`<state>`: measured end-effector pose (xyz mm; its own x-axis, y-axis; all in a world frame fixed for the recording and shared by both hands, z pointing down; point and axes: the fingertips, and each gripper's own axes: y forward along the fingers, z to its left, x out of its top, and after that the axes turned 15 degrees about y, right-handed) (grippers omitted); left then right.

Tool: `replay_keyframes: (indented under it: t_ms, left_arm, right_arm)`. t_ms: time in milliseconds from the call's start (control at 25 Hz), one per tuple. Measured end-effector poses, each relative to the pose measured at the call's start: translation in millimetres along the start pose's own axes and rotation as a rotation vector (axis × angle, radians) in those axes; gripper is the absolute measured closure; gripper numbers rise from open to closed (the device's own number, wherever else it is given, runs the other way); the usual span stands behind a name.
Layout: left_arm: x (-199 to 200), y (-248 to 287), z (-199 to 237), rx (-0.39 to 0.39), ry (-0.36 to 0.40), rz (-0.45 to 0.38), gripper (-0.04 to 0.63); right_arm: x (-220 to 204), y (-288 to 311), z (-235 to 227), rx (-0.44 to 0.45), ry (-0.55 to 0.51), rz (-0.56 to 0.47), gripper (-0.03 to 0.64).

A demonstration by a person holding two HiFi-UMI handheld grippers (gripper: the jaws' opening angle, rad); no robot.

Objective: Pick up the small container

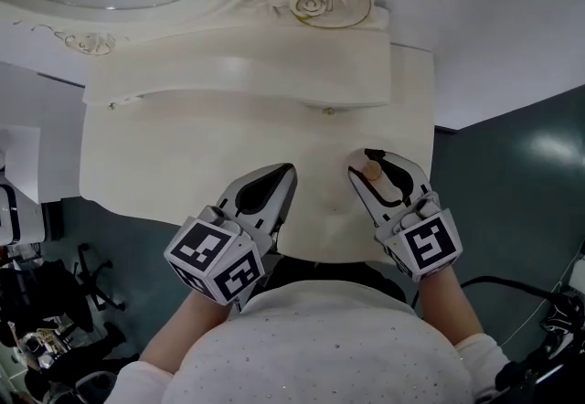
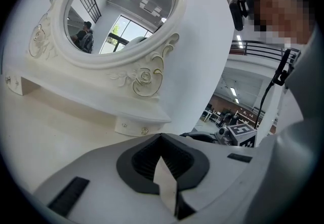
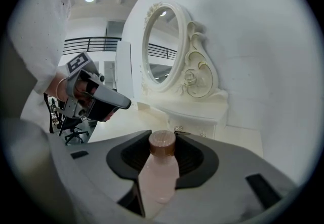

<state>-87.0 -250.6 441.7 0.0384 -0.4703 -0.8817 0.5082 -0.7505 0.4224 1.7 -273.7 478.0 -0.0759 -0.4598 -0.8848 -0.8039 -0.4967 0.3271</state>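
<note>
The small container (image 1: 371, 171) is a pale pink bottle with a brown cap (image 3: 162, 143). My right gripper (image 1: 363, 163) is shut on it, the pads pressing its body (image 3: 159, 172) from both sides while the cap pokes out past the fingertips. It is held over the front right part of the cream vanity top (image 1: 183, 146). My left gripper (image 1: 288, 170) hovers over the front middle of the same top, to the left of the right one. Its fingertips meet and nothing is between them (image 2: 162, 137).
An ornate oval mirror (image 2: 121, 10) stands at the back of the vanity on a raised drawer shelf (image 1: 274, 73). A white wall is behind it. The vanity's front edge is just under the grippers. Office chairs (image 1: 91, 274) stand on the dark floor at left.
</note>
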Motion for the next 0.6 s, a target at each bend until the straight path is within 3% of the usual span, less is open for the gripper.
replay_keyframes:
  t_ms: [440, 600]
  left_arm:
    - [36.3, -25.5, 9.9, -0.015, -0.043, -0.116, 0.594]
    - [60.5, -33.4, 13.6, -0.026, -0.013, -0.174, 0.594]
  right_arm:
    - [62.4, -16.9, 23.0, -0.009, 0.089, -0.117, 0.472]
    - [100.2, -28.9, 35.0, -0.007, 0.078, -0.180, 0.472]
